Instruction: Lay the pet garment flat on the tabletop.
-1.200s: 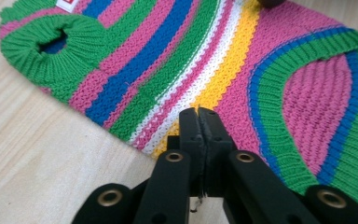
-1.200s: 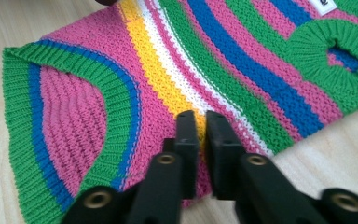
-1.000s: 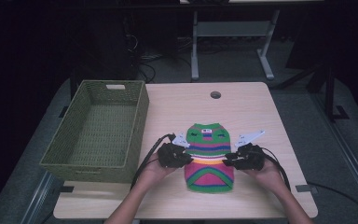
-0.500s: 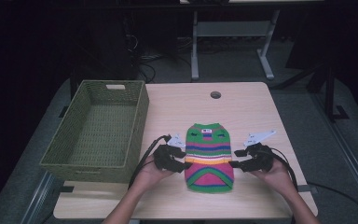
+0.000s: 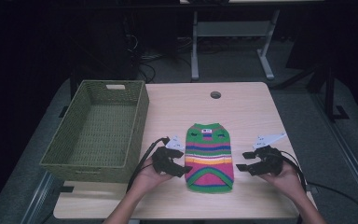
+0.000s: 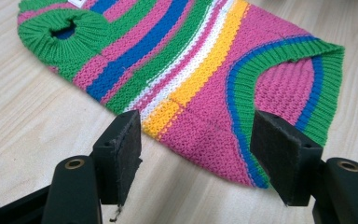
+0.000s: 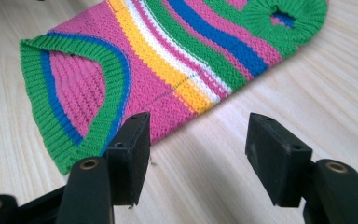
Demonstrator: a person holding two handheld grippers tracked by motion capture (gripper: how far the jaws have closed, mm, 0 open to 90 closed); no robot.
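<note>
While jaws have just opened, sweater [image 5: 209,156] lies flat

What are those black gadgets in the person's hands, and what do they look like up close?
Each hand holds a black tool: the left tool and the right tool. Each has two flat, rectangular black pads on chunky arms with brass-ringed screw holes. A pale grey three-cornered plate sits on top, and a black cable trails back. The forearms are bare, with no sleeves.
</note>
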